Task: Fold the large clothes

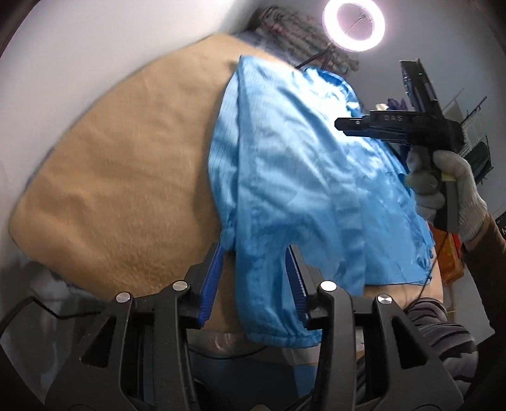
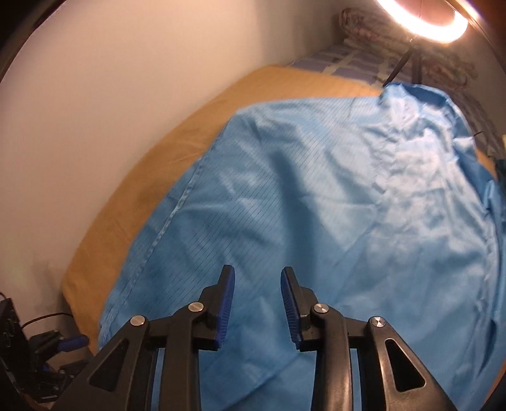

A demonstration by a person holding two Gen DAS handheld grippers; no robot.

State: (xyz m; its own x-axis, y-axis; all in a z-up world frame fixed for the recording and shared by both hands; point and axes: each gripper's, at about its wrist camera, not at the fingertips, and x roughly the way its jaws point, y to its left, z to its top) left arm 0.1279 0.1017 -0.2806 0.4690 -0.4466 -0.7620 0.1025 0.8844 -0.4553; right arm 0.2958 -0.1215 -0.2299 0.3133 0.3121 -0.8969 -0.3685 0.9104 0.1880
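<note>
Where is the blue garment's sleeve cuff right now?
In the left wrist view the sleeve cuff hangs over the near edge of the tan blanket, low centre, between the open jaws of the left gripper.

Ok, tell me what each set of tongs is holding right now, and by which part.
Nothing is held. The left tongs stand open with a sleeve of the blue garment between them, pads not pressing. The right tongs are open above the fabric.

A ring light is glowing above the far end of the bed. A plain white wall is running along the bed's left edge.
</note>
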